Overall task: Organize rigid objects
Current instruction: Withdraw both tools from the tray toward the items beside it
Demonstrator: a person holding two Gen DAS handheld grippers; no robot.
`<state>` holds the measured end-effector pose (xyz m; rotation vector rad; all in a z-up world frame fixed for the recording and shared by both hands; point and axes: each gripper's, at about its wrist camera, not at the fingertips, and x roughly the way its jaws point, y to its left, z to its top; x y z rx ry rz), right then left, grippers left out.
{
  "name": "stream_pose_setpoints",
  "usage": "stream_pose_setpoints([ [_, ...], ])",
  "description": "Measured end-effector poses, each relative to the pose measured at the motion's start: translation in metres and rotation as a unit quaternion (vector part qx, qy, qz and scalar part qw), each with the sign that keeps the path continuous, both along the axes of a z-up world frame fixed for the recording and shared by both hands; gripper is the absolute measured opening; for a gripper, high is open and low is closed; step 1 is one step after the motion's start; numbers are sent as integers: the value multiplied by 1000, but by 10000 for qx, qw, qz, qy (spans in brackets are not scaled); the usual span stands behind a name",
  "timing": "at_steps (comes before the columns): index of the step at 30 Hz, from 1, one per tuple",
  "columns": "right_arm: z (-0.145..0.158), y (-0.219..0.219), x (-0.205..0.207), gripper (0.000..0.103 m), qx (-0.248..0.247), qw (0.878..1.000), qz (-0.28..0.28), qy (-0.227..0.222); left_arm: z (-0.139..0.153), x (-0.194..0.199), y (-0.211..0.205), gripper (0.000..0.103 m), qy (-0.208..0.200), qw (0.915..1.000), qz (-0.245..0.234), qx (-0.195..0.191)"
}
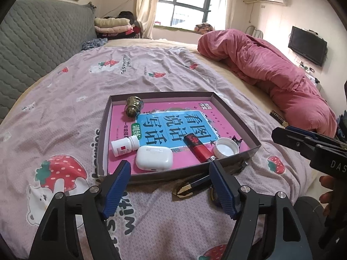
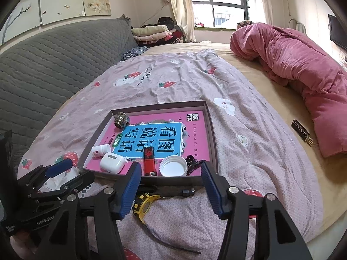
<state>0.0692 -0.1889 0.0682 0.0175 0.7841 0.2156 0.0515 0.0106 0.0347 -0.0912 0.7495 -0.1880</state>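
On the bed, over a pale purple strawberry-print sheet [image 1: 71, 91], lies a shallow grey cardboard tray [image 1: 243, 121] lined with a pink and blue children's book [image 1: 173, 125]. Inside it, a brass-coloured metal fitting [image 1: 132, 106] lies at the far left corner, a small white pill bottle [image 1: 124, 146] lies on its side by the left wall, a white earbud case [image 1: 154, 157] sits just in front of it, a red and black lighter-like stick [image 1: 198, 148] lies slantwise at the near wall, and a white screw cap [image 1: 225, 148] rests open side up beside it, with a black hair clip [image 2: 192, 164] touching it on the right. Outside the tray, just before its near wall, a yellow and black wristwatch [image 2: 144, 204] lies on the sheet. The left gripper [image 1: 170, 187] hovers at the near wall, fingers spread wide with nothing between them. The right gripper [image 2: 171, 189] likewise stands wide open and empty over the watch. A pink duvet [image 1: 271, 65] is bunched at the far right.
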Motion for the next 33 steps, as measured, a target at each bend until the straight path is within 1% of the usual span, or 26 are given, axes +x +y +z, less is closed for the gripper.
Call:
stream_pose_setpoints([
  [6,5,-1,-3,57,21,10000,0,-55,0,-4,2,77,72,10000,7,-15],
  [17,14,-1,-12,57,104,9998,57,-152,7,-14,0,77,49,10000,18,71],
  [21,14,1,-16,57,137,9997,109,-148,9,-18,2,77,86,10000,32,5],
  [27,9,6,-22,57,137,9997,208,-73,7,-21,6,77,185,9998,40,-46],
  [33,-1,14,-27,57,133,9993,326,88,2,-19,6,77,280,9996,61,13],
])
